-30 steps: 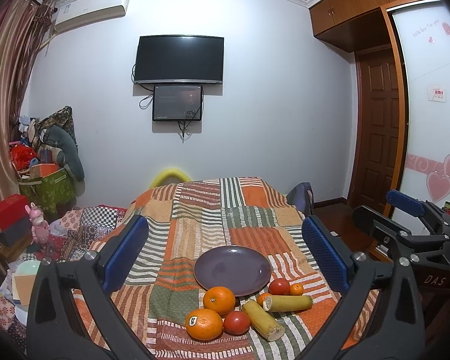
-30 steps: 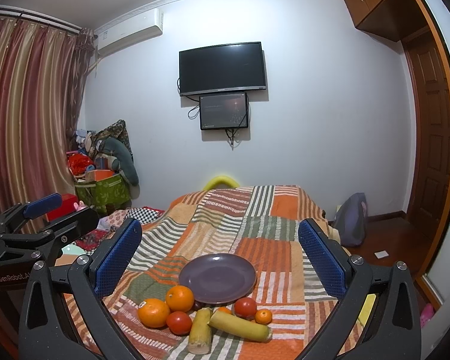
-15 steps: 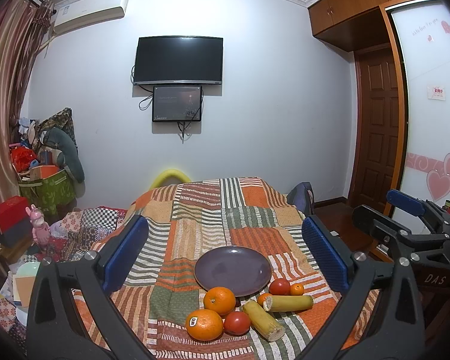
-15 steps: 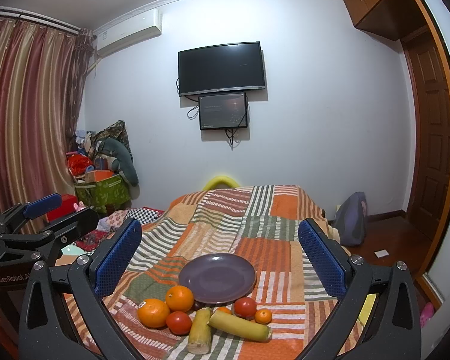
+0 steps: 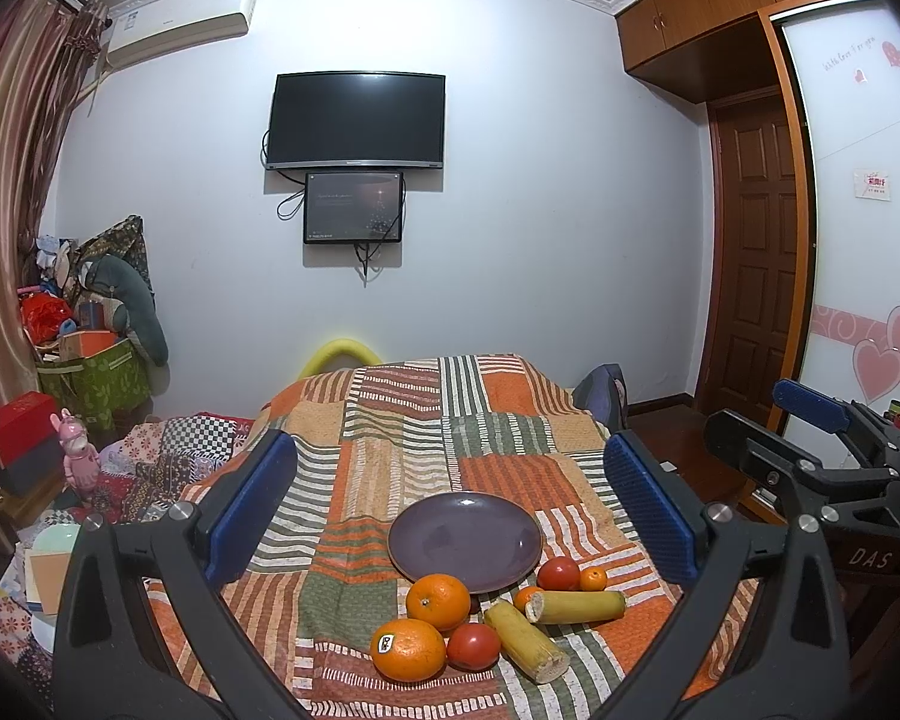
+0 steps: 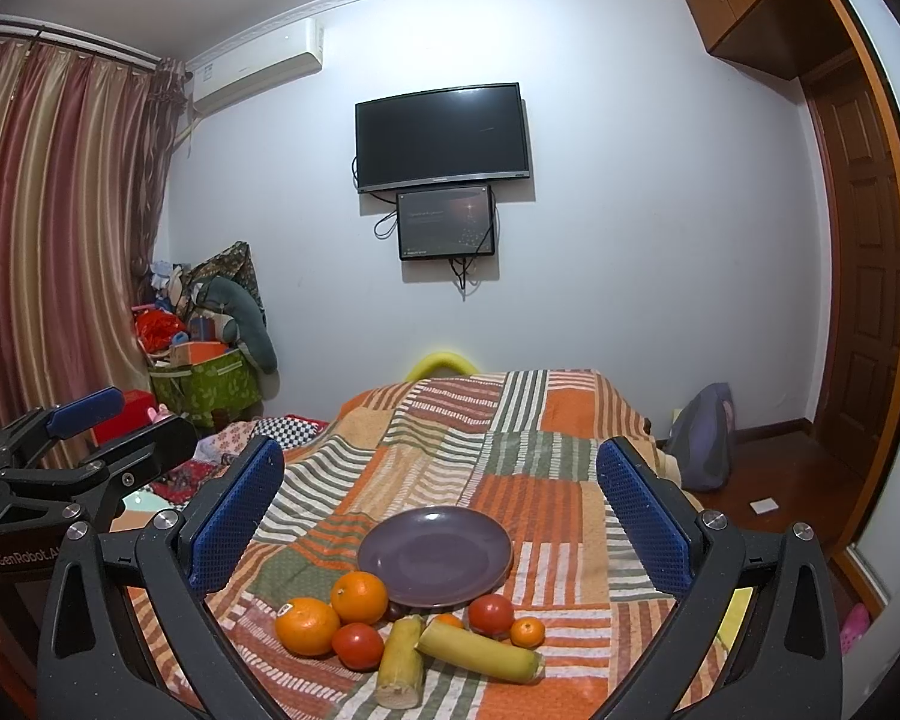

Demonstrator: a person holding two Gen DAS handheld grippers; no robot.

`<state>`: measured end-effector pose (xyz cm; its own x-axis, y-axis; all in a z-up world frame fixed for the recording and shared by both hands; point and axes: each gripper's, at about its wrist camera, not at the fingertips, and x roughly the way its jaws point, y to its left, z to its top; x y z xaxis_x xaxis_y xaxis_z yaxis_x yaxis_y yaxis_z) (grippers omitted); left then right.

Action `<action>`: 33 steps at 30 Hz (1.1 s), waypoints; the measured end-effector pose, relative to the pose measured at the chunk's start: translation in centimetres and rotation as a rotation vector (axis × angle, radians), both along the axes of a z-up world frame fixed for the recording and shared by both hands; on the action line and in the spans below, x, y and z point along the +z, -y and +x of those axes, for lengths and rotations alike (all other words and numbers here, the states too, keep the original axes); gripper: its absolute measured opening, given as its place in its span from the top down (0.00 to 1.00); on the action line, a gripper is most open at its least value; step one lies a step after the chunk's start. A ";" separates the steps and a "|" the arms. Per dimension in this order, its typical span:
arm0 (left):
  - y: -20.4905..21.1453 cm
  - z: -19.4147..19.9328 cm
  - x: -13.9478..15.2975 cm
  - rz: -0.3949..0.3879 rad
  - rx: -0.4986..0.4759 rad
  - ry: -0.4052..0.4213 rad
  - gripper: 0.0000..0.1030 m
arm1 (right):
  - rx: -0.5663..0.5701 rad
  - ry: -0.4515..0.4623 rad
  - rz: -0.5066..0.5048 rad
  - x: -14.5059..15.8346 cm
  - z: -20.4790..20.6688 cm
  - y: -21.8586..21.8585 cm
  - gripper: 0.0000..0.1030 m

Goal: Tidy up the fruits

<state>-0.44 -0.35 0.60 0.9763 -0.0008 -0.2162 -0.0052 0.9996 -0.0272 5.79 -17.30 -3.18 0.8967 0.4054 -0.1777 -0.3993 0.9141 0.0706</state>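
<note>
An empty purple plate (image 5: 465, 540) (image 6: 435, 561) lies on a striped patchwork cloth (image 5: 390, 468). In front of it lie two oranges (image 5: 438, 601) (image 5: 408, 649), two tomatoes (image 5: 473, 647) (image 5: 558, 573), small tangerines (image 5: 593, 578) and two yellow cane pieces (image 5: 525, 641) (image 5: 576, 607). The same fruit shows in the right wrist view: orange (image 6: 359, 597), tomato (image 6: 491, 613), cane piece (image 6: 480, 653). My left gripper (image 5: 450, 504) is open and empty, above and short of the fruit. My right gripper (image 6: 438, 510) is open and empty, likewise held back.
The right gripper's body shows at the right edge of the left wrist view (image 5: 822, 468); the left one shows at the left of the right wrist view (image 6: 60, 468). A green box with clutter (image 5: 90, 378) stands left. A bag (image 6: 699, 450) and door (image 5: 750, 276) are on the right.
</note>
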 end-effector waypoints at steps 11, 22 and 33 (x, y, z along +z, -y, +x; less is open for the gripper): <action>-0.1 0.3 -0.1 -0.004 -0.006 -0.003 0.00 | -0.005 -0.010 0.000 -0.2 0.3 0.2 0.00; -0.9 2.1 -2.1 0.027 0.005 -0.062 0.00 | -0.031 -0.099 -0.051 -2.3 2.5 0.4 0.00; -4.0 6.3 -7.2 0.000 0.034 -0.276 0.20 | 0.083 -0.317 -0.122 -6.9 5.7 -0.6 0.25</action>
